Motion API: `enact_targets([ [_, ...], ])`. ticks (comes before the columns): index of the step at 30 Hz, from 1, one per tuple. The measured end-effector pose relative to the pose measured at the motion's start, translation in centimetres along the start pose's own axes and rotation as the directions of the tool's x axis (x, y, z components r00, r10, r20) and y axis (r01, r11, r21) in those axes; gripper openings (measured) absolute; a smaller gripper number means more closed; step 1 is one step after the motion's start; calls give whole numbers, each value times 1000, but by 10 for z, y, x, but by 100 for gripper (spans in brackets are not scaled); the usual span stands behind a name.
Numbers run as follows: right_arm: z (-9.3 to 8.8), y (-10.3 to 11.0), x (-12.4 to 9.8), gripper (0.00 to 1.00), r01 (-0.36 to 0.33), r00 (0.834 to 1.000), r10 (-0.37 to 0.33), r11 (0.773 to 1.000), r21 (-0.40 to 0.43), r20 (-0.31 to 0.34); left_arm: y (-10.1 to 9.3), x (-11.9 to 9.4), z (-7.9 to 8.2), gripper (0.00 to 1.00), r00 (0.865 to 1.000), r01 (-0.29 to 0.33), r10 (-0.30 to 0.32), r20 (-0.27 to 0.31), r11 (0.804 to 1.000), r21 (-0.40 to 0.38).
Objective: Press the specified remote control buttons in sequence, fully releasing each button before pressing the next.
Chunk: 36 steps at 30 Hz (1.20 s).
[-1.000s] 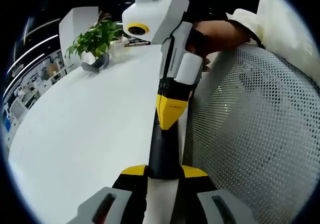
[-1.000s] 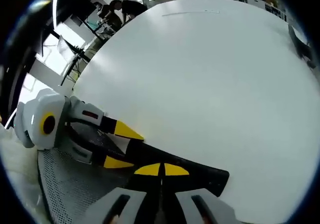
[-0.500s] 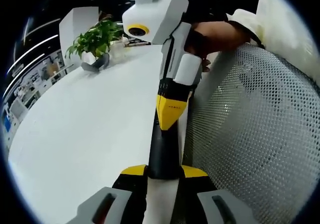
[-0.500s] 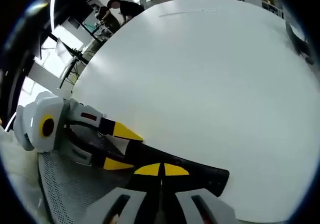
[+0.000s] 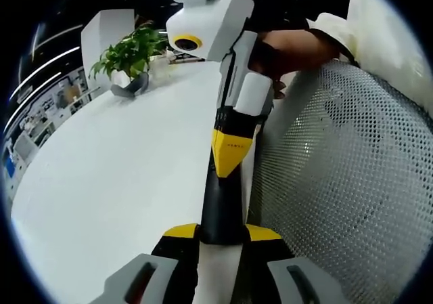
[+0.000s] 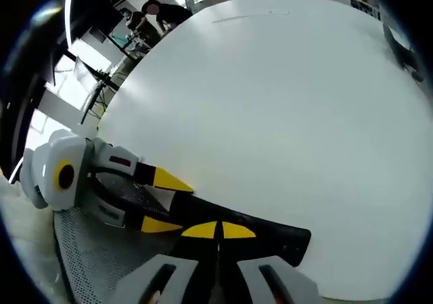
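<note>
Remote (image 5: 220, 209) pinched at one end by left gripper (image 5: 222, 232); right gripper (image 6: 218, 231) fingers apparently closed, tips pressing its top

From the left gripper view I see the white table (image 5: 115, 182) lying open from nine to twelve o'clock, blocked only by a potted plant (image 5: 128, 57) at its far edge near eleven. A mesh chair back (image 5: 338, 182) walls off everything from one to five. The black remote (image 5: 220, 206) and right gripper (image 5: 230, 152) block twelve o'clock.
</note>
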State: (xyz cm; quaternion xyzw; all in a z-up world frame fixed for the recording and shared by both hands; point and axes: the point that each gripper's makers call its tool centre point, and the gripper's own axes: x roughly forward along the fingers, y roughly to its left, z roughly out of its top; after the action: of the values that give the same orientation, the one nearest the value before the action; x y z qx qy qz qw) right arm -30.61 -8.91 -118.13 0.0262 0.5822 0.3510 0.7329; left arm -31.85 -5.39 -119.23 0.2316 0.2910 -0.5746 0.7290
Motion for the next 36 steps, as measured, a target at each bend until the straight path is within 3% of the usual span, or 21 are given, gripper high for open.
enact_targets([
  [12,-1,0,-1,0,10,1000,-10,1000,-10,-6,-1,-1,1,25,1000,-5,5,-3,1000,-13],
  [18,5,8,-2,0,-33,999,33,999,-6,26,-1,-2,1,25,1000,-6,6,-5,1000,-15],
  [36,-1,12,5,0,-42,999,42,998,-50,-14,-1,-2,1,25,1000,-8,8,-6,1000,-16],
])
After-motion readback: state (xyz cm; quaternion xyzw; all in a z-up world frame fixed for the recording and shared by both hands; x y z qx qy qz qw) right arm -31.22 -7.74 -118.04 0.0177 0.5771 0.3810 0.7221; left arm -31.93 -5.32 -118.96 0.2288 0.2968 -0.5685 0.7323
